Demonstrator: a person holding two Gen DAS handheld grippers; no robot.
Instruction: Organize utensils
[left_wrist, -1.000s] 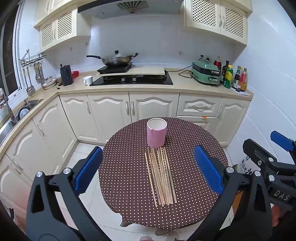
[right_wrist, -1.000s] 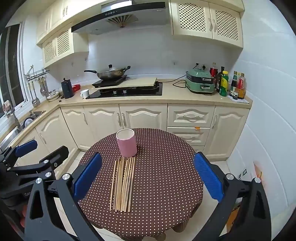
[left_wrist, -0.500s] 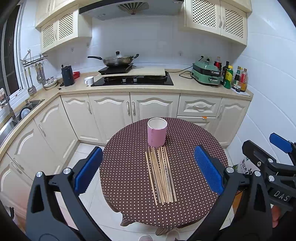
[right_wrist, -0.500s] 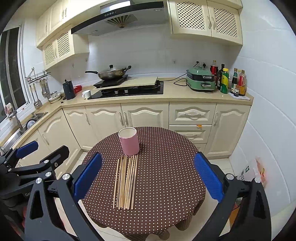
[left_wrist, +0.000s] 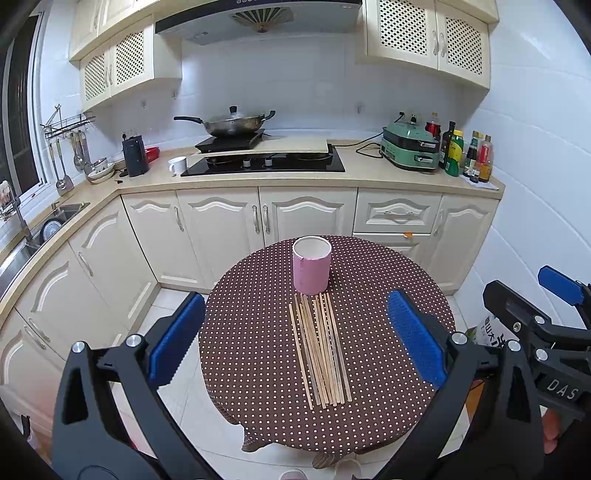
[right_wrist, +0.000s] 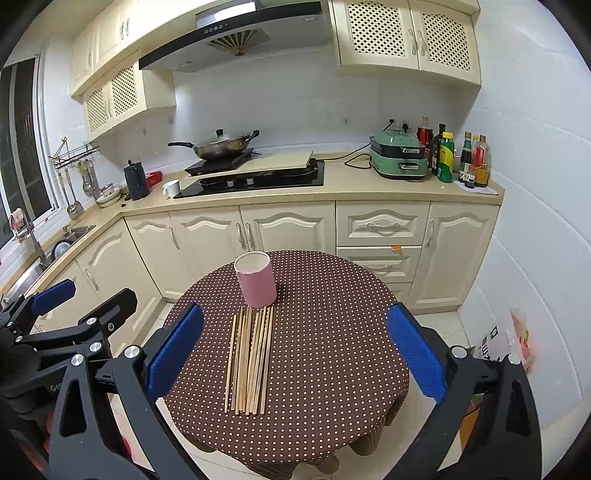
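Observation:
Several wooden chopsticks (left_wrist: 320, 349) (right_wrist: 250, 360) lie side by side on a round table (left_wrist: 373, 406) (right_wrist: 332, 398) with a brown polka-dot cloth. Just beyond their far ends stands an upright pink cylindrical holder (left_wrist: 311, 270) (right_wrist: 256, 279), which looks empty from here. My left gripper (left_wrist: 295, 343) is held well above and short of the table, open, nothing between its blue pads. My right gripper (right_wrist: 293, 350) is likewise open and empty, high over the table's near side. Each gripper shows at the edge of the other's view.
Cream kitchen cabinets and a counter (left_wrist: 369, 177) run behind the table, with a hob, a wok (left_wrist: 231, 123), a green cooker (left_wrist: 410, 147) and bottles. A sink (left_wrist: 48, 229) lies at left. A white tiled wall stands at right, a bag (right_wrist: 506, 343) on the floor below.
Both views have drifted slightly back and up; the table and holder sit a little smaller and further. The chopsticks and holder have not moved, and both grippers stay open.

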